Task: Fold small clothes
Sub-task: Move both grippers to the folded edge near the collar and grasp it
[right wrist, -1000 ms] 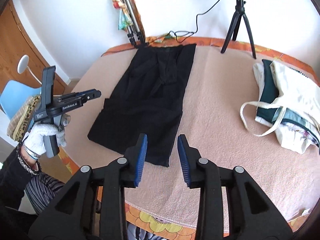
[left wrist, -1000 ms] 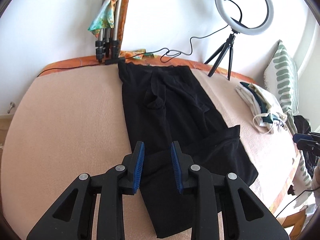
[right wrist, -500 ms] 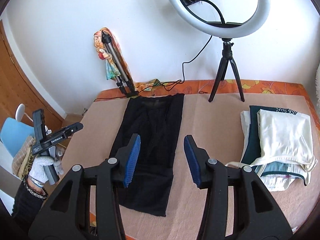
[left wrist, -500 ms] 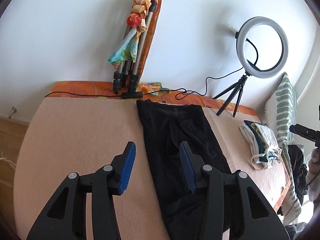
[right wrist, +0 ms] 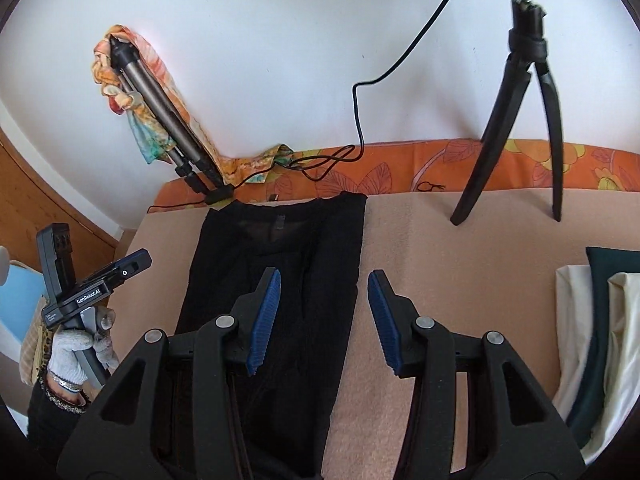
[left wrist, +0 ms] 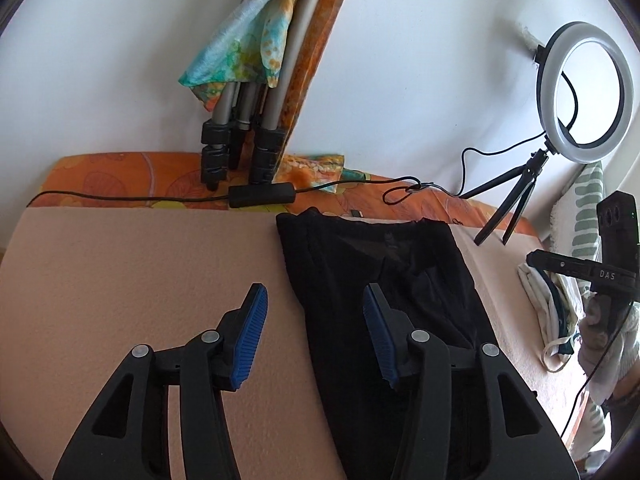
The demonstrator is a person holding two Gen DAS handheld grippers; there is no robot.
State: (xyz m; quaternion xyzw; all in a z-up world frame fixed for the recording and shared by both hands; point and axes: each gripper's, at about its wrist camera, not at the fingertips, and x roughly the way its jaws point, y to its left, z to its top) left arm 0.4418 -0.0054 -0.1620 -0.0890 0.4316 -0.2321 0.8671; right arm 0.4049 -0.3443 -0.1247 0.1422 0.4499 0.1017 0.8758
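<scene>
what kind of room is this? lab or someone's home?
Most likely a home room with a makeshift filming setup, not a lab. A table under a peach blanket and floral orange cloth, a ring light on a small tripod, and a pile of clothes at the side.

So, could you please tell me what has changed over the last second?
Both grippers have travelled up the black garment toward its far end by the wall. The left gripper and right gripper have just been opening; both are open, gripping nothing. The garment stays flat on the table, as do the ring light and bag pile.
</scene>
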